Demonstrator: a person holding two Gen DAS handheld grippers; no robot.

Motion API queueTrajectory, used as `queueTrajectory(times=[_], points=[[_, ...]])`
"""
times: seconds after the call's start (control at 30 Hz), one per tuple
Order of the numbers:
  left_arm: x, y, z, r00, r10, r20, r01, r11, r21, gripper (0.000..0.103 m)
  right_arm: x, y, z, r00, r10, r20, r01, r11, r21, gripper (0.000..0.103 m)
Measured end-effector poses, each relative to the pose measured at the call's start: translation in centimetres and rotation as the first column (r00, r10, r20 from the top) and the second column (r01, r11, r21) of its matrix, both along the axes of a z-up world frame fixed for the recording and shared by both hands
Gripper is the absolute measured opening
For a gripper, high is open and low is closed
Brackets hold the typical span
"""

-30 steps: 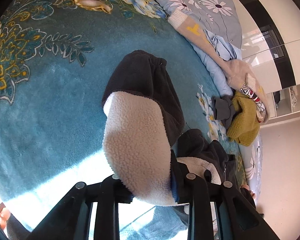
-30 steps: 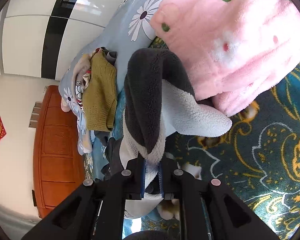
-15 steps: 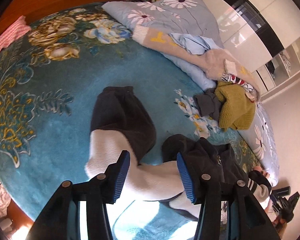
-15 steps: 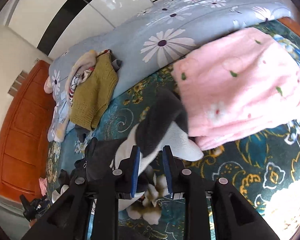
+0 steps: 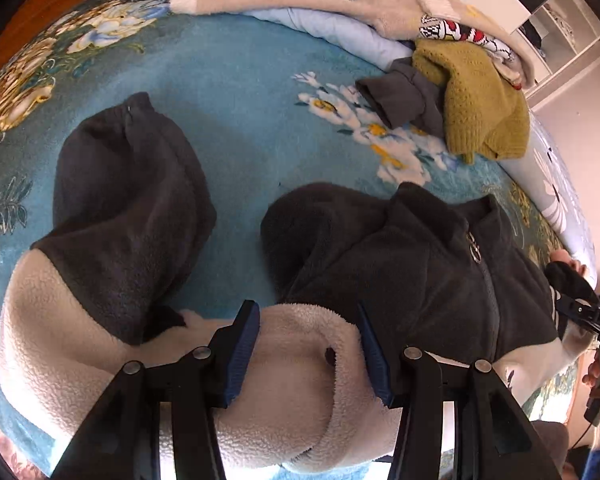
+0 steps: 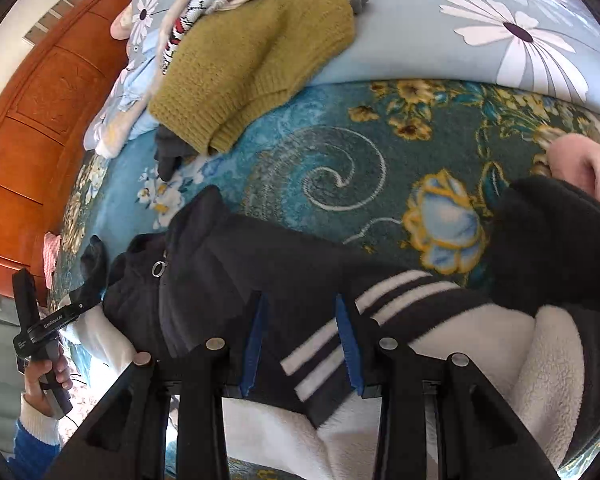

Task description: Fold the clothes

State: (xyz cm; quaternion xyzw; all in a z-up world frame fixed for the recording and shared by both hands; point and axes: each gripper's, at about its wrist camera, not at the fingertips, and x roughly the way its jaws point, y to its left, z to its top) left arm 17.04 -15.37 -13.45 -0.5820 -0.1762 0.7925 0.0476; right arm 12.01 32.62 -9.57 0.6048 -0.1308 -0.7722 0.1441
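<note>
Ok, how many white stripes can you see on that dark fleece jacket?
2 white stripes run side by side across the dark fleece jacket, just ahead of the open right hand-held gripper. More may be hidden where the jacket is folded.

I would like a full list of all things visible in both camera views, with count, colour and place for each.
fleece jacket: one, dark grey with cream lining, spread on the blanket.
blanket: one, teal with flowers, covering the bed.
knit sweater: one, mustard yellow, on the clothes pile.
quilt: one, light blue with daisies, behind the blanket.
pink garment: one, right edge.
headboard: one, orange-brown wood.
left gripper: open, over the cream lining.
right gripper: open, over the striped sleeve.
</note>
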Motion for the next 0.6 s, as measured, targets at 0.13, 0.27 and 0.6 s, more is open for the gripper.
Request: queueTrajectory(times=[0.13,0.27,0.6], points=[[2.5,-0.7,-0.3,1.000,0.013,-0.003,-0.013,0.999,0.045,0.053,3.5,2.6,-1.5,0.999,-0.024,0.047,0.024,1.000,-0.009,0.037],[3.9,-1.8,-0.5,0.999,0.040,0.009,-0.041,0.993,0.114,0.054,6.6,4.5,-2.7,0.994,-0.058,0.095,0.060,0.998,-0.016,0.037],[-1.6,-2.5,0.3,0.995,-0.072,-0.068,0.083,0.980,0.181,0.058,1.8,2.2,2.1,0.994,0.058,-0.095,-0.058,0.998,-0.003,0.053]])
